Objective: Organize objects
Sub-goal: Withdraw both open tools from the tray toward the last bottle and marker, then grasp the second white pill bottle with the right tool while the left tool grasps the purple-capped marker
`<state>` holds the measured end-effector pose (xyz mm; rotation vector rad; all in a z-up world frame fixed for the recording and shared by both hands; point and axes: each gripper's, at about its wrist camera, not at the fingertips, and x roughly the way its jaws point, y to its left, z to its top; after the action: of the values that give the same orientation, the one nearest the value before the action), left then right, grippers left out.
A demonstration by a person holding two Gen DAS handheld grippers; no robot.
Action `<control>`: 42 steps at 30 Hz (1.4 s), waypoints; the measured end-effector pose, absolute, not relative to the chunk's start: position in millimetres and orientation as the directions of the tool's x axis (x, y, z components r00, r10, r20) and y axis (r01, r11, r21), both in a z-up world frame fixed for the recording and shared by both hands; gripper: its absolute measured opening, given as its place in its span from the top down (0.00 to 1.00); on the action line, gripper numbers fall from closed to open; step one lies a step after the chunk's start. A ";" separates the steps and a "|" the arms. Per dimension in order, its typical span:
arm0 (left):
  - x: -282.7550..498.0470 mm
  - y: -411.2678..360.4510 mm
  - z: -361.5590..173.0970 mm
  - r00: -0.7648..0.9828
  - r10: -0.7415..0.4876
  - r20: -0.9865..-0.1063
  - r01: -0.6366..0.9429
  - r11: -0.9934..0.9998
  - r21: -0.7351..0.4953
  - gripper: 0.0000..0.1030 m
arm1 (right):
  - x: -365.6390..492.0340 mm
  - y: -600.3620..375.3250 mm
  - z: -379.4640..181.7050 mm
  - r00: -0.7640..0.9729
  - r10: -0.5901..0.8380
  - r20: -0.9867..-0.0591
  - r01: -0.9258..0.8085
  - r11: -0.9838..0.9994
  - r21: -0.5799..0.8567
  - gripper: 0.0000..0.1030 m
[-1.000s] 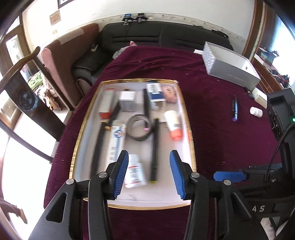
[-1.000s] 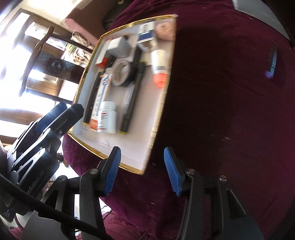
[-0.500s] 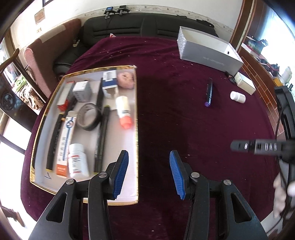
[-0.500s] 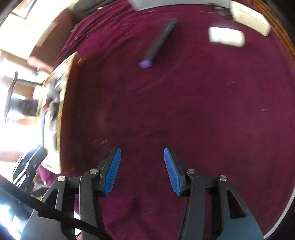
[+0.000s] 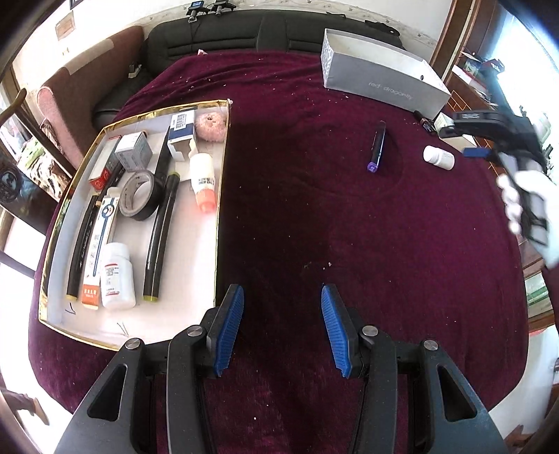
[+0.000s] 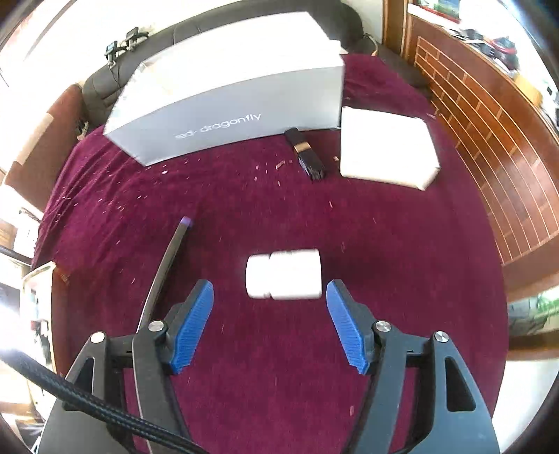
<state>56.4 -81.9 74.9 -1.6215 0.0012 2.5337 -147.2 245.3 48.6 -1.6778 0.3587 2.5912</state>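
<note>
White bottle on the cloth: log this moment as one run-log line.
phase: approach | right gripper: jaws opening, empty, above white bottle lying on cloth | left gripper: open, empty, beside tray | marker: loose on cloth

a maroon velvet cloth point(image 5: 349, 227) covers the table and is speckled with pale crumbs. behind the table stands a black sofa point(image 5: 244, 31), with a brown armchair point(image 5: 87, 77) beside it on the left. a wood-panelled wall point(image 6: 489, 146) with a brick-like pattern runs along the right side.
</note>
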 end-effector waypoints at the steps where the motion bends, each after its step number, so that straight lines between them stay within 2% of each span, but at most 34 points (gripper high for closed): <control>1: 56.0 -82.2 75.0 -0.409 0.116 -0.905 -0.109 -0.991 -0.078 0.61 | -157.2 246.8 42.6 -0.403 -0.090 -0.911 -0.146 -0.976 0.161 0.35; 4: 54.3 -83.9 75.5 -0.404 0.138 -0.904 -0.100 -0.989 -0.107 0.61 | -183.1 242.6 15.1 -0.315 -0.086 -0.945 -0.124 -0.984 0.131 0.35; 9: 48.4 -84.6 67.7 -0.379 0.158 -0.912 -0.088 -0.987 -0.134 0.61 | -165.1 229.5 -3.1 -0.224 -0.123 -0.967 -0.014 -0.992 0.129 0.37; 11: 44.0 -82.7 63.7 -0.366 0.177 -0.914 -0.089 -0.984 -0.154 0.61 | -156.9 221.4 -2.7 -0.236 -0.078 -0.969 0.019 -0.997 0.076 0.42; 15: 33.7 -72.2 61.9 -0.356 0.210 -0.911 -0.108 -0.977 -0.182 0.61 | -155.8 220.4 5.2 -0.264 -0.087 -0.960 0.009 -0.996 0.088 0.42; 19: 32.0 -61.0 67.5 -0.362 0.217 -0.906 -0.144 -0.974 -0.176 0.61 | -157.5 223.4 10.6 -0.302 -0.006 -0.953 -0.024 -1.000 0.014 0.41; 21: 33.3 -56.4 69.5 -0.366 0.209 -0.907 -0.160 -0.974 -0.160 0.61 | -159.9 221.5 11.0 -0.310 0.034 -0.950 -0.018 -0.999 -0.030 0.36; 25: 31.1 -55.1 70.0 -0.364 0.201 -0.909 -0.165 -0.975 -0.150 0.61 | -162.2 210.4 8.4 -0.324 0.056 -0.944 0.030 -0.997 -0.069 0.35; 26: 31.2 -55.2 70.0 -0.364 0.200 -0.910 -0.166 -0.975 -0.147 0.61 | -161.2 208.3 7.6 -0.322 0.048 -0.946 0.036 -0.997 -0.063 0.38; 27: 30.7 -55.6 69.6 -0.364 0.197 -0.911 -0.167 -0.975 -0.144 0.61 | -159.3 205.8 6.8 -0.315 0.040 -0.948 0.040 -0.998 -0.055 0.52; 29: 28.1 -56.8 68.0 -0.360 0.192 -0.913 -0.163 -0.976 -0.141 0.61 | -155.0 201.6 4.6 -0.282 0.005 -0.959 0.053 -0.998 -0.020 0.69; 42: -4.7 -28.5 54.2 -0.342 0.184 -0.921 -0.223 -0.968 -0.111 0.61 | -97.7 246.9 6.2 -0.203 -0.165 -0.965 -0.046 -0.983 0.178 0.70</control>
<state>-4.7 -28.5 54.2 -1.6320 0.0506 2.3873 -97.7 246.9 6.2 -2.0294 0.2700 2.4834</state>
